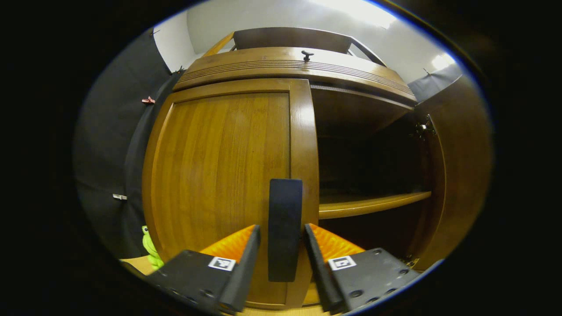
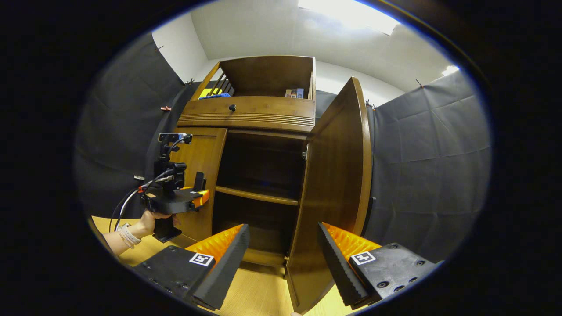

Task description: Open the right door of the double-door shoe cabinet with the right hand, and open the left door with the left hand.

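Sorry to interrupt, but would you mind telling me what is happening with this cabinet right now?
A person is opening a wooden shoe cabinet with a handheld gripper in each hand. The right door already stands wide open, showing a shelf inside; the right gripper is open and off it. The left door is closed, and the left gripper has its open fingers either side of the door's dark handle.

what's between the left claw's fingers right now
The left door's dark handle stands between them, in the left gripper view; the fingers flank it with small gaps.

Recording booth – black cloth walls (image 2: 430,166), wooden shoe cabinet (image 2: 250,114).
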### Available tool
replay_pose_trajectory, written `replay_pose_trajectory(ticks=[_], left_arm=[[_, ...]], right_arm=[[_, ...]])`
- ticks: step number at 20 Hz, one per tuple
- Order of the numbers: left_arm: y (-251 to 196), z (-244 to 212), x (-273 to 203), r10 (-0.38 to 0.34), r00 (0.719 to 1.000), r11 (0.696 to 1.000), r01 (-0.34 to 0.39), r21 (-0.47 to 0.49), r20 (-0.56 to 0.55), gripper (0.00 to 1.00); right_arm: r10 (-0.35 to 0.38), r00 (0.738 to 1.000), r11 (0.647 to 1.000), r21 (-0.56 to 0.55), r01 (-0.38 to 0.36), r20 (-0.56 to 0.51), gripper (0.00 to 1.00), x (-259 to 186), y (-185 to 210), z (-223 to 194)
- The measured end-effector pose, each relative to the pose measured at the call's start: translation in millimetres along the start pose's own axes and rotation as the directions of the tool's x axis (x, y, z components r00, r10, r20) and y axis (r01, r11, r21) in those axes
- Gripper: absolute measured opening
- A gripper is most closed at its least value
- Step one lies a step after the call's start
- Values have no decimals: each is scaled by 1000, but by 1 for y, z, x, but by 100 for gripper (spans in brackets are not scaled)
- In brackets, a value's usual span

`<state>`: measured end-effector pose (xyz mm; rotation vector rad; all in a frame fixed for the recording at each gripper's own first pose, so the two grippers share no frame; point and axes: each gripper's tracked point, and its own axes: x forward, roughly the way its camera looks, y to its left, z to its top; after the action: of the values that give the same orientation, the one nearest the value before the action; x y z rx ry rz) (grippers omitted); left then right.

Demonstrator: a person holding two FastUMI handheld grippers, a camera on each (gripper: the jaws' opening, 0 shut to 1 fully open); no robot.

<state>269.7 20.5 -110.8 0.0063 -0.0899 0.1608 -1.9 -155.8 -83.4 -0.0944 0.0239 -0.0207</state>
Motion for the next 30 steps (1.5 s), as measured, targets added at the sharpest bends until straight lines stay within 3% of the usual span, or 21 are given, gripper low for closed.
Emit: replay_pose_trajectory(ticks=[2, 4, 10, 16, 19, 30], left_arm=[[-1, 0, -1, -3, 1000, 1000, 3, 20, -10, 37], [0, -1, -3, -17, 1000, 1000, 18, 18, -20, 34], [2, 3, -31, -80, 994, 996, 82, 24, -73, 30], [17, 13, -82, -157, 983, 988, 156, -19, -99, 30], [26, 14, -101, -182, 977, 983, 178, -40, -113, 31], [66, 20, -155, -219, 967, 975, 212, -66, -129, 31]], right_arm=[[-4, 1000, 1000, 4, 4, -6, 98, 0, -1, -1], [-9, 1000, 1000, 6, 10, -14, 97, -2, 0, -3], [-11, 999, 1000, 4, 11, -38, 95, -9, 10, 3], [-25, 999, 1000, 0, 25, -23, 99, -33, 29, 17], [-21, 1000, 1000, 0, 21, -13, 95, -42, 41, 27], [-14, 999, 1000, 10, 15, -42, 99, -60, 61, 25]])
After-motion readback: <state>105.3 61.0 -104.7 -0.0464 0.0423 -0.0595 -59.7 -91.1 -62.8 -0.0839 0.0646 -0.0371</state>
